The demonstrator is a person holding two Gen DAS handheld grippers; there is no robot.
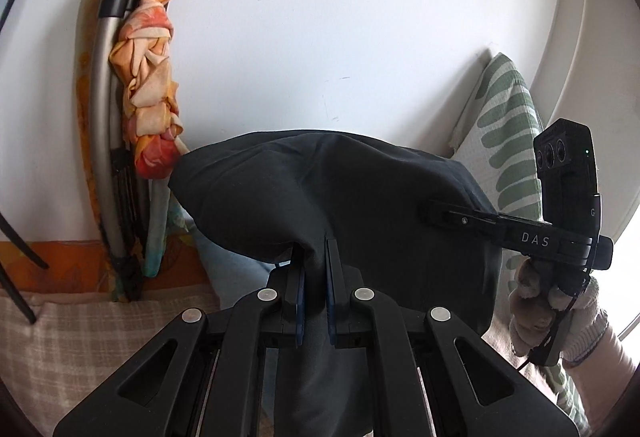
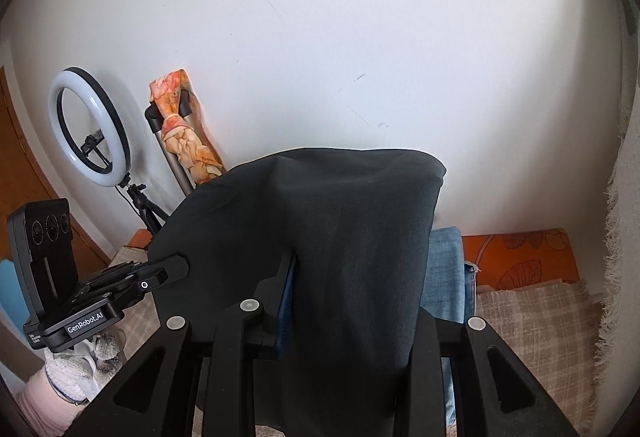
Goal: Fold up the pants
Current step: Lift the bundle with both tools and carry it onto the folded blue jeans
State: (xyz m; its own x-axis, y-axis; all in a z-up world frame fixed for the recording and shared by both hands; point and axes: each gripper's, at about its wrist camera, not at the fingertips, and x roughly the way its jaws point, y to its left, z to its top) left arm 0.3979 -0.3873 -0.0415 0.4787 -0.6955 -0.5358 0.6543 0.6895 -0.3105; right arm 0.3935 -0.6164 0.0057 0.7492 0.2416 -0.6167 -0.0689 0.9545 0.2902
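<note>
Pants (image 1: 360, 189) are held aloft, clamped in both the left gripper (image 1: 316, 257) and the right gripper (image 2: 320, 277), so a thin pinch could easily get slipped.

The left gripper (image 1: 316, 257) points forward and somewhat downward, its 2 blue-padded fingers (image 1: 299, 289) pinched nearly together on a fold of the dark pants (image 1: 360, 197). The right gripper (image 2: 320, 277) slants down likewise, clamped on a thicker bunch that hides 1 finger. Each gloved hand (image 1: 536, 301) grips its handle from below, with a pale pink sleeve (image 2: 40, 401) at the wrist.
</note>
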